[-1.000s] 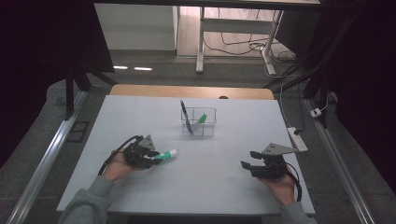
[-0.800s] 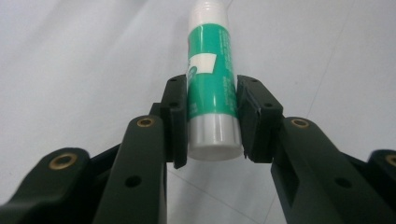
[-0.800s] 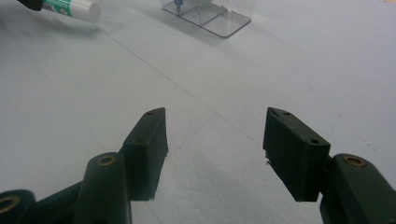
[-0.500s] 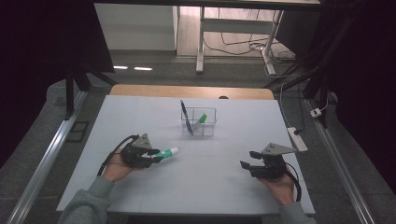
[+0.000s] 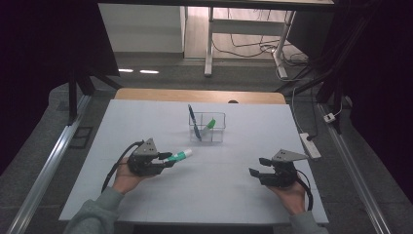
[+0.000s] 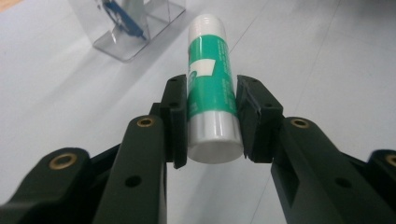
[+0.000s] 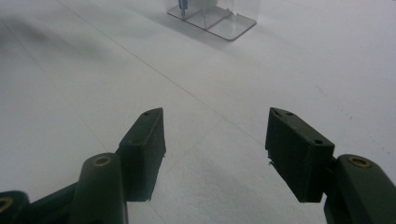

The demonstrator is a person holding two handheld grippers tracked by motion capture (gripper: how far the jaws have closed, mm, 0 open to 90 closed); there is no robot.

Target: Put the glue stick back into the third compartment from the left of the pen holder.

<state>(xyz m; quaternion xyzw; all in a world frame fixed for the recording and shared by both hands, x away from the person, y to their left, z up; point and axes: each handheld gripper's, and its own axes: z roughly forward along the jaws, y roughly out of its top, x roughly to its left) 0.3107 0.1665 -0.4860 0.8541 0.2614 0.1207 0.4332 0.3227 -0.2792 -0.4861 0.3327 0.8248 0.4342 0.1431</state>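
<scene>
Because the left gripper [image 6: 212,121] clamps the glue stick [image 6: 211,88] only near its flat rear end, most of the tube juts forward past the jaw tips, and that is the likeliest source of trouble. The smooth plastic could, in my judgement, pivot or slide between the pads if the hand tilts or swings quickly. In the high view the stick [image 5: 178,156] points ahead and to the right of the gripper [image 5: 165,158], just above the table [image 5: 214,195].

A clear holder [image 5: 208,127] stands ahead of that gripper, well apart from it. It seems divided into compartments; a blue pen [image 5: 194,122] leans in it, and a green item [image 5: 210,124] sits beside the pen. If the stick is meant to go in there, its long overhang could knock the light holder's wall or the pen.

The right gripper [image 7: 215,140] hovers over bare table with its jaws spread wide and nothing between them.

The stick's label is too foreshortened to read. The green item is too small to identify. The holder's upper part is cut off in both gripper views.
</scene>
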